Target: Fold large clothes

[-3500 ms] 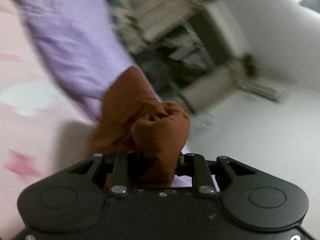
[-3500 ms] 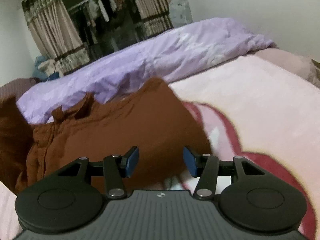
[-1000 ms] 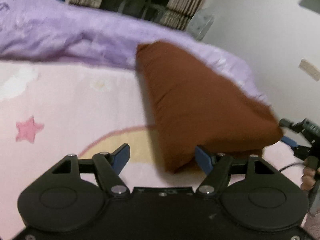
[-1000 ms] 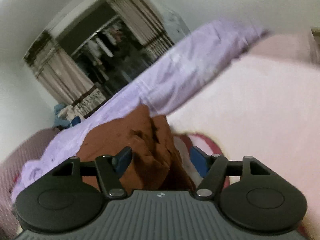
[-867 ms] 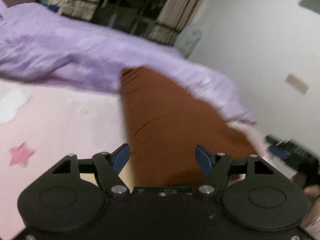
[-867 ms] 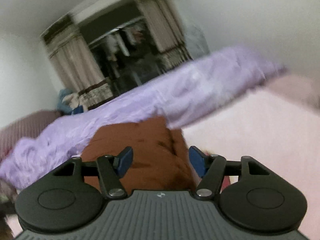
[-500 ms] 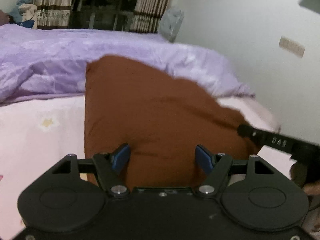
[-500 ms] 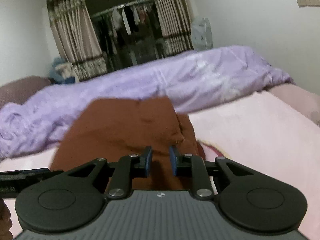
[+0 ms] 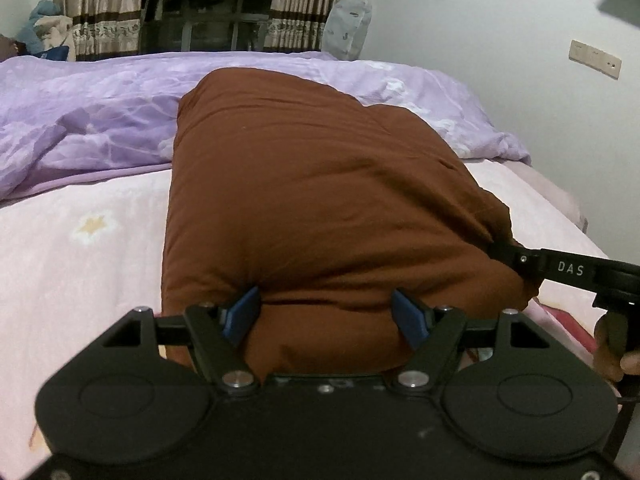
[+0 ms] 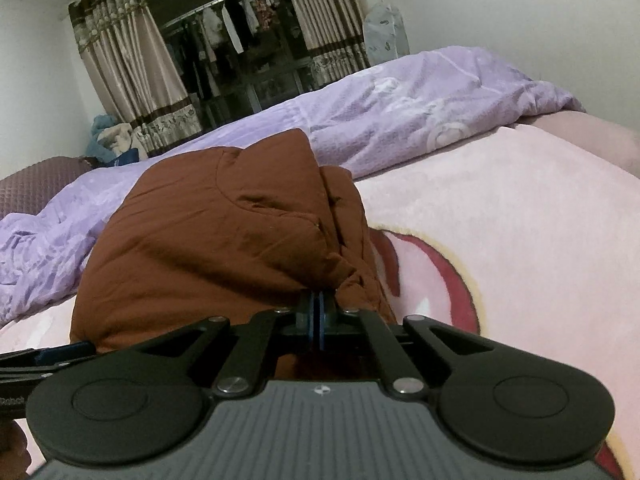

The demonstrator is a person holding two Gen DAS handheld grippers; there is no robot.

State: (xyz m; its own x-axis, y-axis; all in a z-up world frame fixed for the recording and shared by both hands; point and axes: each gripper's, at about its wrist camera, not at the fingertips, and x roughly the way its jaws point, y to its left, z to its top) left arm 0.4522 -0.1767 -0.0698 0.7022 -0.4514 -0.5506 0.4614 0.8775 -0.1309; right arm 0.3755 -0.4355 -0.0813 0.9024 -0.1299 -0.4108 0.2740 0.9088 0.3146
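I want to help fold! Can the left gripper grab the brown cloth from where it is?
Probably yes. The left gripper is open with the brown cloth bulging right between its fingers, nothing blocking.

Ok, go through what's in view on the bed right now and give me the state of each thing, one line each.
brown garment: folded into a thick bundle, lying on the pink blanket.
right gripper: shut, pinching the garment's near edge.
left gripper: open, fingers apart astride the garment's near edge.
purple quilt: rumpled, behind the garment.
pink blanket: spread flat.
curtains: drawn open.
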